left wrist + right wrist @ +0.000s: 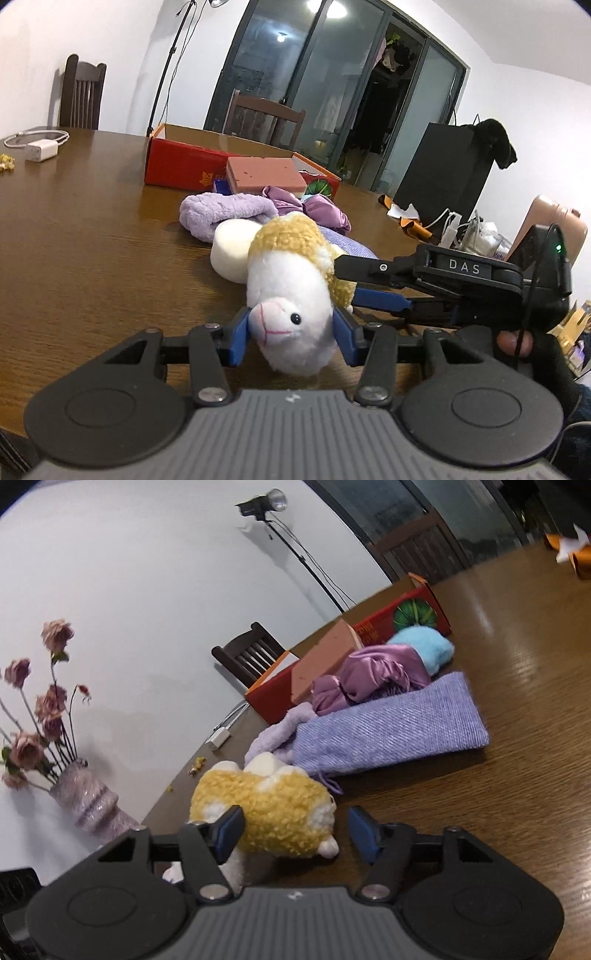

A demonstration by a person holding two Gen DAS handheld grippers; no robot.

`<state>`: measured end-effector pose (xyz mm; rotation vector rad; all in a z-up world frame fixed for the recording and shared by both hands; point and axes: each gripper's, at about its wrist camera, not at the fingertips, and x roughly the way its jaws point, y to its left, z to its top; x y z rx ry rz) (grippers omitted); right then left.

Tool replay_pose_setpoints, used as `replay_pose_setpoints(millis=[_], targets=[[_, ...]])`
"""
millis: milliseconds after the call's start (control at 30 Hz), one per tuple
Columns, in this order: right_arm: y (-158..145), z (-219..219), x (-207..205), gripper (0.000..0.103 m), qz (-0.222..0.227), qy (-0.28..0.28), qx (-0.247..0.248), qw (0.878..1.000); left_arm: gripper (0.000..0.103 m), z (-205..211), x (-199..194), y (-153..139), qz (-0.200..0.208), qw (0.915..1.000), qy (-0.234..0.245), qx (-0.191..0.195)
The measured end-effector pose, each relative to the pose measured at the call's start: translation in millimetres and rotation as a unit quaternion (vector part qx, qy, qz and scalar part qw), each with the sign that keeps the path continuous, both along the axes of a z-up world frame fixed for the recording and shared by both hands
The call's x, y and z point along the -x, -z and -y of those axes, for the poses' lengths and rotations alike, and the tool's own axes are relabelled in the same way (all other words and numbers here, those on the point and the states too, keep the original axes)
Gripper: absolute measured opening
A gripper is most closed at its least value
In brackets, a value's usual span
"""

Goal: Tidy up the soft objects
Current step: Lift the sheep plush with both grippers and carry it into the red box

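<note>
**Plush sheep lying lengthwise between two claws**

Left wrist view: looking along the wooden table (74, 240) at the plush sheep (291, 280), lying on its side with the long axis running away from the camera, head nearest. Left gripper (293, 332) closing narrowly on the white head, blue pads pressing each cheek. Right gripper (354, 284) reaching in from the right, straddling the yellow woolly back, one finger above and one below. Red box (177, 166) waiting farther back, beyond the purple cloths.

Right wrist view: facing the sheep's yellow back (273, 812) crosswise. Right gripper (295, 830) standing wide, the left pad touching the wool, the right pad clear of it, so gripping nothing yet. Purple knitted pouch (388, 731) lying just behind. Judging the left claw nearer and already holding.
</note>
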<state>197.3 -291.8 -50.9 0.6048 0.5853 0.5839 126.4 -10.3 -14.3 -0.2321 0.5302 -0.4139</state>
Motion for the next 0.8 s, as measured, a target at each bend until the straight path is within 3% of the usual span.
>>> replay_pose_setpoints(millis=[133, 167, 233, 400, 600, 800], targets=[[-1, -2, -6, 0.056, 0.002, -0.024, -0.028, 0.999, 0.044, -6, -4, -6, 0.003, 0.9998, 0.005, 0.021], [-5, -3, -6, 0.045, 0.009, -0.021, -0.016, 1.000, 0.044, -8, -5, -10, 0.008, 0.9996, 0.003, 0.026], [-16, -4, -7, 0.038, 0.017, -0.014, -0.009, 1.000, 0.044, -17, -10, -23, 0.016, 0.9984, 0.006, 0.053], [-73, -13, -37, 0.036, 0.071, -0.002, 0.000, 0.997, 0.044, -36, -59, -68, 0.063, 0.9942, 0.016, 0.086], [-143, -36, -155, 0.035, 0.105, -0.002, 0.040, 0.994, 0.043, -61, -182, -106, 0.067, 0.9907, 0.023, 0.116], [-157, -74, -309, 0.034, 0.046, -0.024, 0.085, 0.995, 0.043, -80, -311, -99, 0.021, 0.9944, -0.013, 0.103]])
